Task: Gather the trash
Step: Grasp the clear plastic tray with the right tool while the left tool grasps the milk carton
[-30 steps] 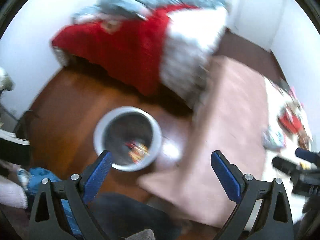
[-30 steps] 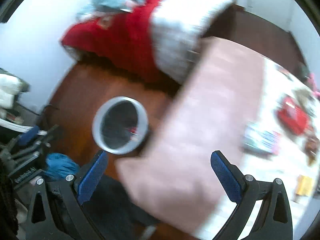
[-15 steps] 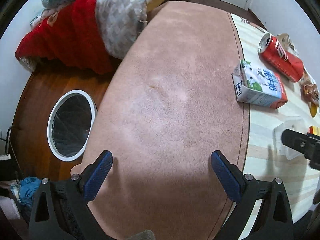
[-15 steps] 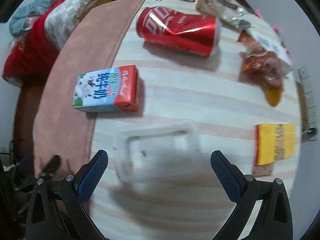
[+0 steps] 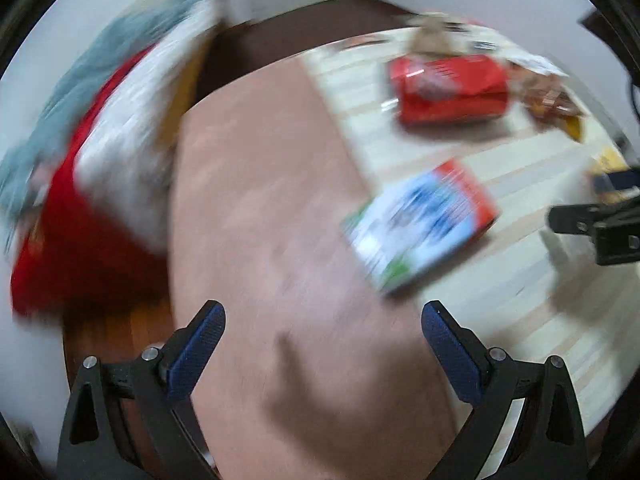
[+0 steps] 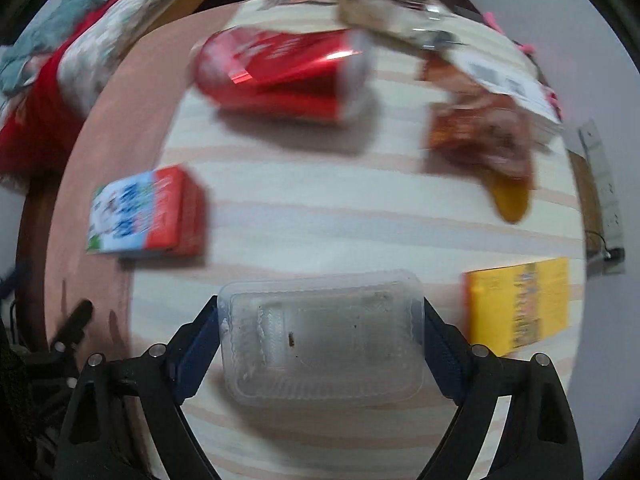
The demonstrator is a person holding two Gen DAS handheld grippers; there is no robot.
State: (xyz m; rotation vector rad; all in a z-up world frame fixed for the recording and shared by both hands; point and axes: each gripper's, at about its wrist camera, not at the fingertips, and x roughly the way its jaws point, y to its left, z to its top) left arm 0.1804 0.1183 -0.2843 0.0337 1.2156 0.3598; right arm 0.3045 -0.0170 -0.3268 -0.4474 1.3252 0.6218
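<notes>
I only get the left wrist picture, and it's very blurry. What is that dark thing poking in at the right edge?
Observer: That is the right gripper. Its own camera shows a clear plastic container lying between its two fingers.
Operator: Has it squeezed the container?
Observer: Not visibly. The jaws stand wide open, with one finger beside each end of the container, which shows no dent.
Operator: And the yellow smear near it?
Observer: That is a flat yellow box on the striped table. It lies to the container's right, apart from it.
</notes>
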